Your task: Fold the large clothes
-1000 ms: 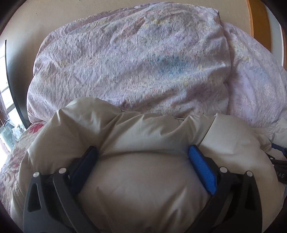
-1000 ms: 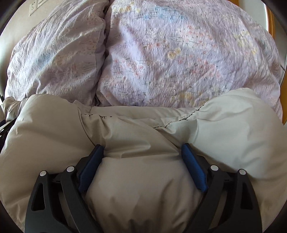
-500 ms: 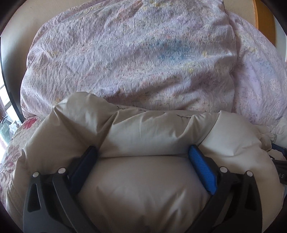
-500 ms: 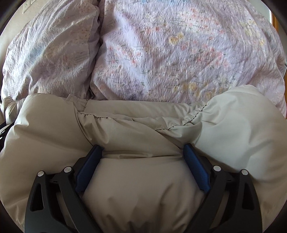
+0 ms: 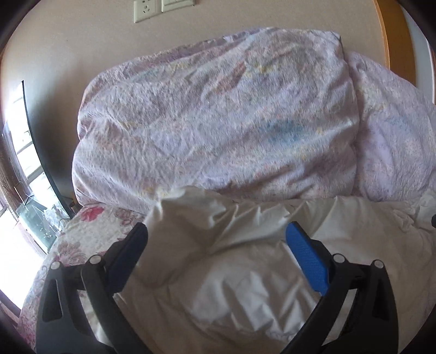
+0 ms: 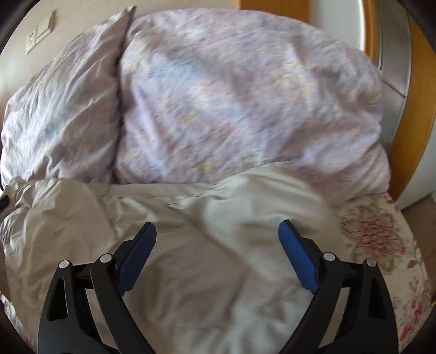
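A puffy beige padded garment (image 5: 245, 272) lies folded on the bed, against the lilac bedding. It also shows in the right wrist view (image 6: 190, 258). My left gripper (image 5: 218, 234) is open, its blue pads wide apart above the garment's left part, holding nothing. My right gripper (image 6: 216, 231) is open too, its pads apart above the garment's right part. The garment's near edge is hidden under both grippers.
A lilac flowered pillow (image 5: 212, 122) and duvet (image 6: 245, 103) are piled behind the garment. A floral bedsheet (image 6: 381, 239) shows at the bed's edges. Wall sockets (image 5: 163, 8), a window at left (image 5: 16, 163) and a wooden door frame (image 6: 419, 109) surround the bed.
Both grippers have lifted and drawn back from the garment. The fabric that bulged between the pads has dropped flat, and more wall and bedsheet show.
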`<state>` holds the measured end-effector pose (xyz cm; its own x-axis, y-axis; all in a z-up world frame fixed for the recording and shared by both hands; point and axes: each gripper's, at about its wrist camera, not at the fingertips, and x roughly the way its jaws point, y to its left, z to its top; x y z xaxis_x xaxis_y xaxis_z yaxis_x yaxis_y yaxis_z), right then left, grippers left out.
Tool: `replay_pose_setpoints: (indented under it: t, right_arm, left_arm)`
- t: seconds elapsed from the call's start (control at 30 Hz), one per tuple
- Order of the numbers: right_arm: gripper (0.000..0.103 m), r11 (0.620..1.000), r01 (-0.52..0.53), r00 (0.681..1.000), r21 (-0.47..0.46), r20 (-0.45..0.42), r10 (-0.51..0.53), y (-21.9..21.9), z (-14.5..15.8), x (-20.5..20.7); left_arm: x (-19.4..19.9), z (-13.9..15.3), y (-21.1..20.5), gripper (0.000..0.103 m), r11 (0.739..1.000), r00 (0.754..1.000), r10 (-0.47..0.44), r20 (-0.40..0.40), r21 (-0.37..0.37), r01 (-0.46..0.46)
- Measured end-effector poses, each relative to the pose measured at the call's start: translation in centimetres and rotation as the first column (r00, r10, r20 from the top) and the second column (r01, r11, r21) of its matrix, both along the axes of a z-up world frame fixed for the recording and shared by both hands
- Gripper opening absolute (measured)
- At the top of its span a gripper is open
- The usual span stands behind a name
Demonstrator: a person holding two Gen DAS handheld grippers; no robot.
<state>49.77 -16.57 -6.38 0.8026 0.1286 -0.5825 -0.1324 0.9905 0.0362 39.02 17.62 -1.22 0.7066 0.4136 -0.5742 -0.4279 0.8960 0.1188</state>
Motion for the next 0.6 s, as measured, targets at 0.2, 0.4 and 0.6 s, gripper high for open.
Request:
replay_pose_setpoints:
  t: [0.2,0.4,0.6]
  right_arm:
    - [0.087,0.997,0.051,0.997,-0.063,-0.058,-0.055,-0.6,-3.8,1.4]
    - [0.088,0.999,0.040,0.996,0.034,-0.077,-0.038,-3.4,-3.9,1.1]
    - [0.088,0.997,0.043,0.995,0.062,-0.095,-0.037,-4.1,-4.5,1.7]
  left_arm:
    - [1.1,-0.9,0.6,0.101,0.996,0.997,0.053,-0.056,0.072,-0.049]
    - [1.6,-4.2,3.4,0.101,0.995,0.988,0.102,-0.113,0.001,-0.103]
    - [2.3,-5.3,3.5,0.101,0.996,0.987,0.092,-0.133,-0.006,-0.093]
